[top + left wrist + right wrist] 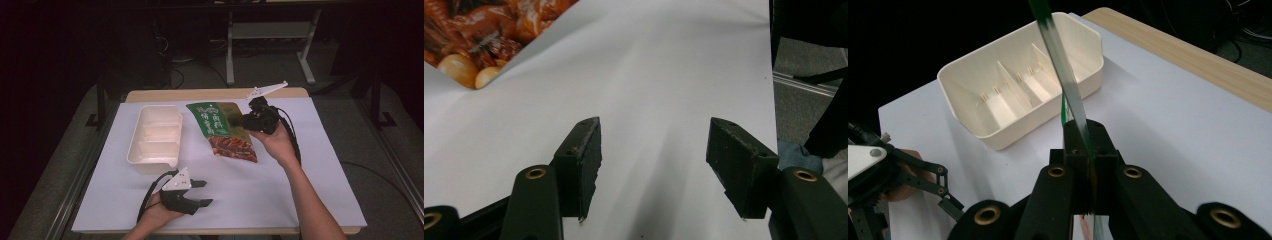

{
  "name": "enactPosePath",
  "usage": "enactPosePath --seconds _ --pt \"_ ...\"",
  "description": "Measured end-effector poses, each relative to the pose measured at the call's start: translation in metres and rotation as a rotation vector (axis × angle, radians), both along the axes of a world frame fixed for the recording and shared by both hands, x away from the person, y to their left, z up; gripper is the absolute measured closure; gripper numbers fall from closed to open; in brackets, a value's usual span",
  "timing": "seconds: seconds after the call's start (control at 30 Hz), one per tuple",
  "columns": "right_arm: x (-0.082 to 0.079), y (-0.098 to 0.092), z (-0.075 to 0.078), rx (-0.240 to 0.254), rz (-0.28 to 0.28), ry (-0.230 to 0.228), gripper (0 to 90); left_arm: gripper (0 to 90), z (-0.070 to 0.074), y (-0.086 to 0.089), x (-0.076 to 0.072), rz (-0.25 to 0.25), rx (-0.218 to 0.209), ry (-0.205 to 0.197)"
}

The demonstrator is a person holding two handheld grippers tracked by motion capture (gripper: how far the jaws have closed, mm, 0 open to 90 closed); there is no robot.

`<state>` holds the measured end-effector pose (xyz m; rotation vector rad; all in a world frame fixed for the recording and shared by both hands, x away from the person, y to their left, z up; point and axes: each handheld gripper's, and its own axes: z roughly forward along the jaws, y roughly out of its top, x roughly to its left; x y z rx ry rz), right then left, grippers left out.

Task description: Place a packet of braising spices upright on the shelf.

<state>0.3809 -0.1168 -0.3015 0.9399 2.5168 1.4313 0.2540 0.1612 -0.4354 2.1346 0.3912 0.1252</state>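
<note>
A green snack pouch (225, 131) with a food picture on its lower half is at the table's middle, right of the tray. My right gripper (239, 121) is shut on the pouch's right edge. In the right gripper view the pouch (1063, 65) is edge-on, rising from between the closed jaws of the right gripper (1087, 150). Whether its lower end touches the sheet I cannot tell. My left gripper (202, 192) is open near the front edge with nothing between its fingers. In the left gripper view its jaws (654, 160) stand apart over bare sheet, and the pouch's corner (479, 35) is at the top left.
A cream tray (150, 162) with three empty compartments stands left of the pouch; its wall (1013, 135) faces the right gripper. A white sheet (280, 190) covers the table, with a wooden strip (210, 94) at the far edge. Table legs and cables lie beyond.
</note>
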Motion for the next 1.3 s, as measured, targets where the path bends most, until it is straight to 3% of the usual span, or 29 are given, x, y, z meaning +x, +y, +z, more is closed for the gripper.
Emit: enactPosePath --seconds 0.53,1.3 --pt "0.004 0.017 0.025 0.072 -0.009 -0.059 89.7 37.2 0.006 0.009 -0.002 0.01 -0.037 -0.039" --pt "0.01 0.058 0.049 0.117 0.076 -0.081 89.7 35.0 0.007 0.012 -0.006 -0.018 -0.044 -0.057"
